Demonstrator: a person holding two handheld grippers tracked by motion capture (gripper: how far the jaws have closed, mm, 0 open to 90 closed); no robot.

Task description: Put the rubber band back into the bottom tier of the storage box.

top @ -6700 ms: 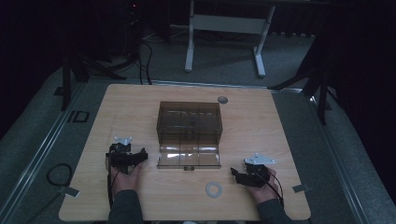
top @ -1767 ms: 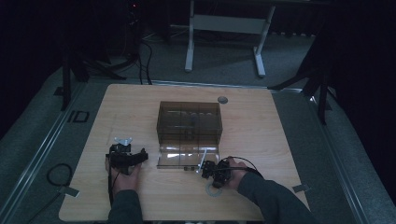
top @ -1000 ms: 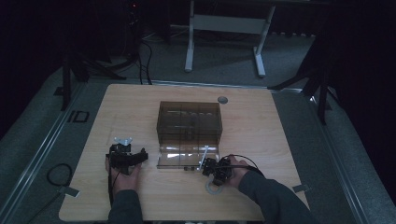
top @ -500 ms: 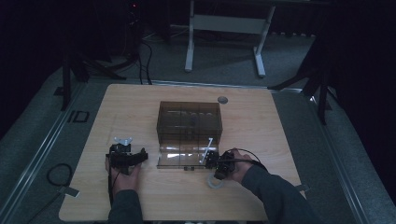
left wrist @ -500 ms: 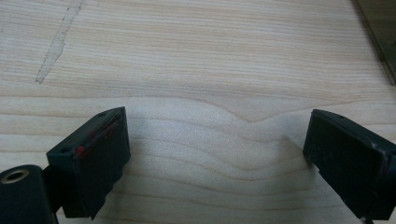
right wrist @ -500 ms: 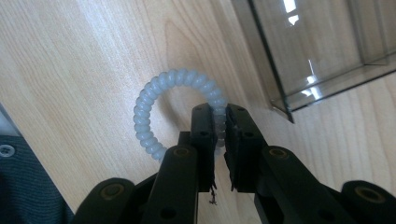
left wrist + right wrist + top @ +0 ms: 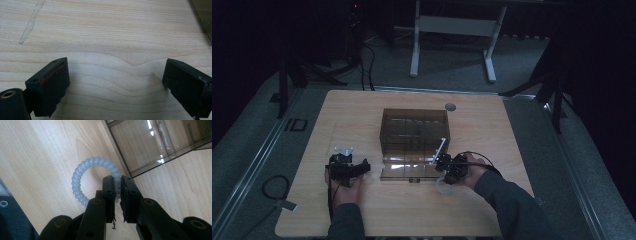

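My right gripper is black. It pinches a hair tie that is pale blue and a little see-through, with bumpy coils all round. My left gripper is black too, with small red marks on one pad. The table is light wood with wavy brown lines. The box is smoky brown and clear. My sleeve is dark grey.

My right gripper sits just beside the brown clear box's near right corner, over a pale ring on the worktop. My left gripper rests left of the box, apart from it.
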